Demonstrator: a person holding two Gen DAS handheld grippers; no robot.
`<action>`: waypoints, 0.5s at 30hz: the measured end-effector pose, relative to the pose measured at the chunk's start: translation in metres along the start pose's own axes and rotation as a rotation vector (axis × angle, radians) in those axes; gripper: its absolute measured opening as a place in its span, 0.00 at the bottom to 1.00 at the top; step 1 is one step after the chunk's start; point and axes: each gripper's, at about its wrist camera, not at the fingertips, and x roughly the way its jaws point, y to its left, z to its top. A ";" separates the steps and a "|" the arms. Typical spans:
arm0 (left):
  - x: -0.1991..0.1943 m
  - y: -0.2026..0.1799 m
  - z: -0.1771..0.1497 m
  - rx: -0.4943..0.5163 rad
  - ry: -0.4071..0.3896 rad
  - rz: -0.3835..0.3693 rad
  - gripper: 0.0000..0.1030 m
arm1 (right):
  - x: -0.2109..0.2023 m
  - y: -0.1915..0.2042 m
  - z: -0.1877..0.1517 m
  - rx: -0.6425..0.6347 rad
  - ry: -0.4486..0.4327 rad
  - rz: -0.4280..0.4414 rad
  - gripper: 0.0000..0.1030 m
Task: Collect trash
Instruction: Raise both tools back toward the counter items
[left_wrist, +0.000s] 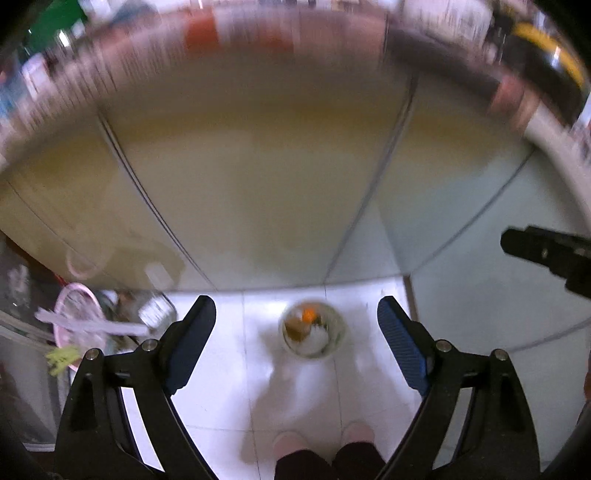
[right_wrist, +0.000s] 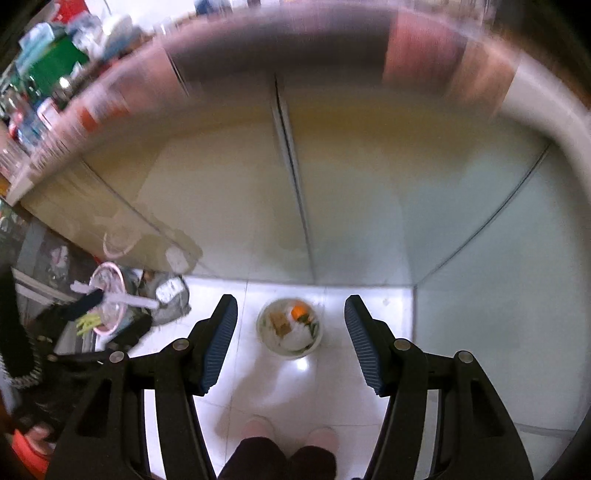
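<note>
A small round trash bin (left_wrist: 314, 334) stands on the white tiled floor far below, holding white paper, a brown scrap and an orange piece. It also shows in the right wrist view (right_wrist: 290, 329). My left gripper (left_wrist: 296, 315) is open and empty, high above the bin. My right gripper (right_wrist: 291, 314) is open and empty, also high above it. The right gripper's black tip (left_wrist: 546, 253) shows at the right edge of the left wrist view. Both views are blurred by motion.
Glossy beige cabinet doors (left_wrist: 258, 177) fill the space ahead under a cluttered countertop edge. At the left floor lie a pink basin (right_wrist: 107, 299), a white strip and a crumpled grey bag (right_wrist: 170, 297). The person's pink slippers (left_wrist: 321, 439) stand on the tiles below.
</note>
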 end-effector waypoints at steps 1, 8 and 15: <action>-0.031 0.002 0.017 -0.009 -0.036 -0.007 0.87 | -0.021 0.003 0.007 0.000 -0.024 -0.010 0.55; -0.194 0.014 0.097 -0.052 -0.268 -0.042 0.88 | -0.172 0.032 0.049 -0.032 -0.225 -0.122 0.72; -0.308 0.032 0.130 -0.046 -0.492 -0.087 0.99 | -0.260 0.069 0.064 -0.062 -0.445 -0.164 1.00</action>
